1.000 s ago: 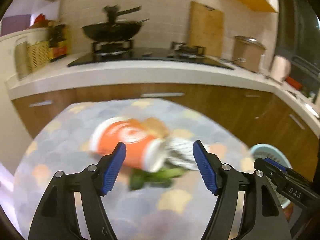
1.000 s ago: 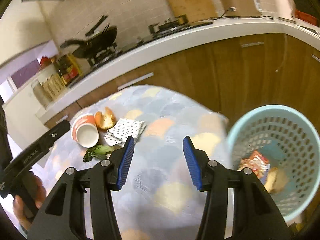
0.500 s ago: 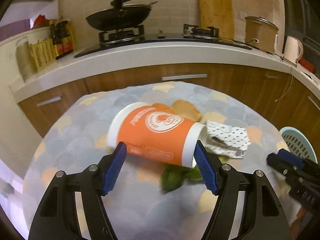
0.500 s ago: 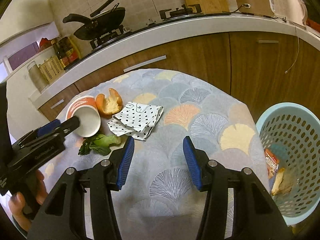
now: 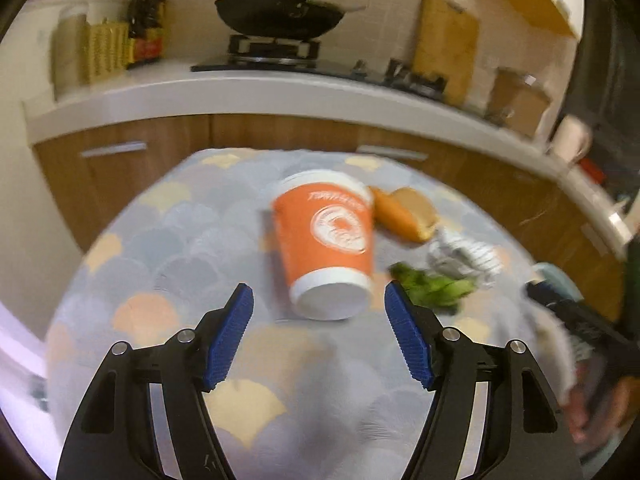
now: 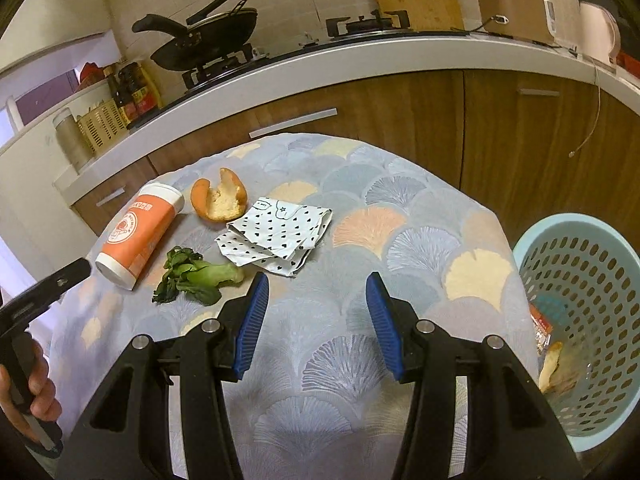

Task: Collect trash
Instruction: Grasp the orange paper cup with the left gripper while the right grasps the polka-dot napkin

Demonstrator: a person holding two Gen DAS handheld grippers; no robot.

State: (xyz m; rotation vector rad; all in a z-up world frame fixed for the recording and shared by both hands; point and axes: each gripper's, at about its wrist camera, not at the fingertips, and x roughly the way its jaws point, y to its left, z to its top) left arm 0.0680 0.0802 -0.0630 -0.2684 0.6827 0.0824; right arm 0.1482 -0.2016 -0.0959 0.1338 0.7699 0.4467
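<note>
An orange paper cup (image 5: 326,240) lies on its side on the patterned table, its white base toward my open left gripper (image 5: 318,312), which sits just in front of it without touching. The cup (image 6: 134,236) also shows in the right wrist view. Beside it lie a torn bread piece (image 6: 220,200), a green vegetable scrap (image 6: 196,276) and a crumpled dotted paper (image 6: 278,236). My right gripper (image 6: 316,308) is open and empty above the table, short of the paper. The blue trash basket (image 6: 580,300) stands at the right.
The basket holds a wrapper (image 6: 542,330) and a food scrap. A kitchen counter (image 6: 320,64) with a wok (image 6: 208,42), a cutting board and a rice cooker (image 6: 512,4) runs behind the table. Wooden cabinets are below it.
The left gripper swung left and pulled back; the cup now points its base at it instead of lying across between the fingers. The right gripper moved slightly toward the table.
</note>
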